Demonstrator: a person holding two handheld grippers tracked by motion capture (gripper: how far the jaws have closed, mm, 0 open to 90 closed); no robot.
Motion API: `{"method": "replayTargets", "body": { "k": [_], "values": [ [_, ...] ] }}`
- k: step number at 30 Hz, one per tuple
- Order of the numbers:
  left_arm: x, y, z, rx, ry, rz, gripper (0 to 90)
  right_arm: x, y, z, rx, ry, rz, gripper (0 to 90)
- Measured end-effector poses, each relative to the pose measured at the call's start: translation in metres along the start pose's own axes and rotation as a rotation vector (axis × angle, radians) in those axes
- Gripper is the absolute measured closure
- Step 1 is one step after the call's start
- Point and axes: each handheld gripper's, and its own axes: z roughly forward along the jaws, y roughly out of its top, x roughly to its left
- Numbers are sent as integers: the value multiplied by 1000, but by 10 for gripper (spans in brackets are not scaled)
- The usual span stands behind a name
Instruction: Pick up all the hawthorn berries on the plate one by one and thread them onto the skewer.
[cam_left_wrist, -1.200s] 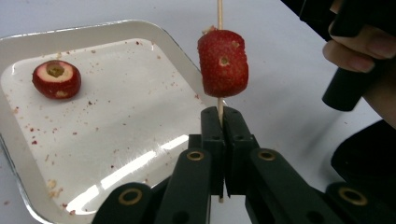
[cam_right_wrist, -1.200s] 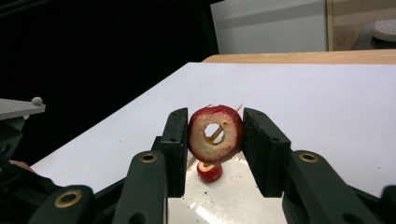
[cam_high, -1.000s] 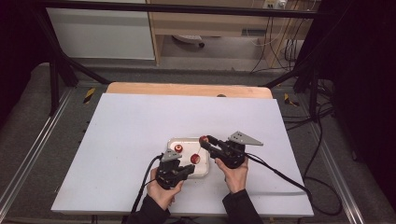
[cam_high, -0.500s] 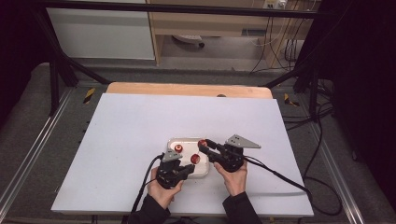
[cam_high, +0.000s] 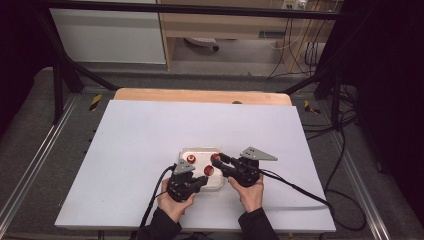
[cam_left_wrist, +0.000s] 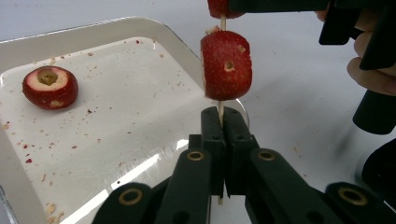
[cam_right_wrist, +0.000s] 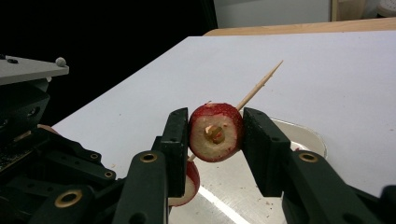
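Three red fruit pieces, one skewer, one tray

Left gripper (cam_left_wrist: 219, 122) pinches the skewer (cam_left_wrist: 220, 112) at centre frame; right gripper (cam_right_wrist: 215, 131) clamps one fruit piece (cam_right_wrist: 215, 132); a second piece (cam_left_wrist: 226, 65) rides the skewer; a third (cam_left_wrist: 50, 87) lies upper left in the tray (cam_left_wrist: 28, 46).

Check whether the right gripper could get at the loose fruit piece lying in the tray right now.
Probably not yet: the right gripper is shut on a skewered fruit piece. The loose piece lies uncovered in the tray.

No readable text, label or number anywhere — nothing legible.
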Motion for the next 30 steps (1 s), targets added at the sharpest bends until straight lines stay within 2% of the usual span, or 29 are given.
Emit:
{"method": "replayTargets", "body": {
  "k": [10,24,27,30],
  "values": [
    [3,-3,1,6,-8,12,885,1,-4,1,18,-1,7,628],
    [6,-5,-1,0,-13,32,885,3,-7,4,41,27,22,625],
    [9,-5,-5,-4,-11,34,885,3,-5,2,32,45,34,607],
    [17,-8,-12,-4,0,38,885,3,-2,-3,14,29,16,541]
  ]
}}
